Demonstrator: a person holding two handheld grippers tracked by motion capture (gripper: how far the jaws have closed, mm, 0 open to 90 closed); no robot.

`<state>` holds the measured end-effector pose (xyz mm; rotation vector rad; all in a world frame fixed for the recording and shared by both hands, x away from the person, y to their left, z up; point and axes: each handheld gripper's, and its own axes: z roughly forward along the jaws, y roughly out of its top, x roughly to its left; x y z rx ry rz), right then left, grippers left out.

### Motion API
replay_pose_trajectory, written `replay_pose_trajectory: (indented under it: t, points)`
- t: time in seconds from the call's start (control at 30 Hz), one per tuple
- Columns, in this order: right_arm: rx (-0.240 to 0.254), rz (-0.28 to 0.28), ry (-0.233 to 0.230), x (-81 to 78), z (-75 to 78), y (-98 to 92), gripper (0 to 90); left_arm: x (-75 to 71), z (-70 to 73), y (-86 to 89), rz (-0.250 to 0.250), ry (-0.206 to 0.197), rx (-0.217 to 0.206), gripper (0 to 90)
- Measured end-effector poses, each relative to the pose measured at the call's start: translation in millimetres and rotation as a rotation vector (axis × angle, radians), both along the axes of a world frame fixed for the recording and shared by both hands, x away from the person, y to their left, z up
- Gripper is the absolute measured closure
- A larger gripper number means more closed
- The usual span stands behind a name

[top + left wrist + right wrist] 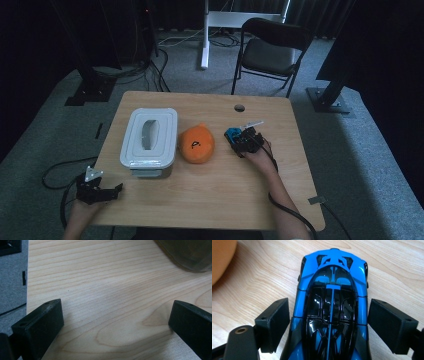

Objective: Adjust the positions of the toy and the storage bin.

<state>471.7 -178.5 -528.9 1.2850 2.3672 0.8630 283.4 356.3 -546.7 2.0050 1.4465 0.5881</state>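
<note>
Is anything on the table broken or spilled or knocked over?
Nothing stands out. The white lidded plastic box, the round orange plush toy and the blue and black toy car all sit tidily on the wooden table, undamaged as far as shows.

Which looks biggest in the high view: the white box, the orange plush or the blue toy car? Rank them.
1. white lidded box
2. orange plush
3. blue toy car, partly hidden by the right gripper, so its full size is unsure, though it looks clearly smallest.
</note>
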Motion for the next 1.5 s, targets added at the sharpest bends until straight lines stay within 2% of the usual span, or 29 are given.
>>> replay_pose_trajectory:
  t: [0.17, 0.4, 0.7, 0.87, 1.03, 1.23, 1.5]
  points:
    - [-0.008, 0.003, 0.020, 1.9, -5.1, 2.3, 21.1, -0.5, -0.1, 0.0, 0.001, -0.001, -0.001, 0.1]
    - [-0.006, -0.017, -0.004, -0.3, -6.5, 2.8, 23.6, -0.5, -0.1, 0.0, 0.001, -0.001, -0.001, 0.1]
    - [-0.015, -0.040, 0.001, -1.1, -5.3, 4.3, 25.2, -0.5, 0.0, 0.1, 0.000, -0.001, 0.000, 0.1]
    - [-0.004, -0.056, -0.002, -2.4, -5.2, 4.4, 25.4, -0.5, -0.1, 0.1, 0.001, -0.001, -0.001, 0.1]
    - [0.017, -0.059, 0.001, -3.1, -0.1, 1.8, 26.5, -0.6, -0.1, 0.2, 0.001, -0.001, 0.000, 0.1]
    - [-0.002, -0.050, 0.001, -5.8, 4.2, -0.1, 26.7, -0.6, -0.1, 0.1, 0.001, -0.001, 0.000, 0.1]
    - [0.002, -0.056, -0.005, -12.0, 8.8, -7.7, 26.7, -0.6, 0.0, 0.1, 0.001, -0.001, 0.000, 0.1]
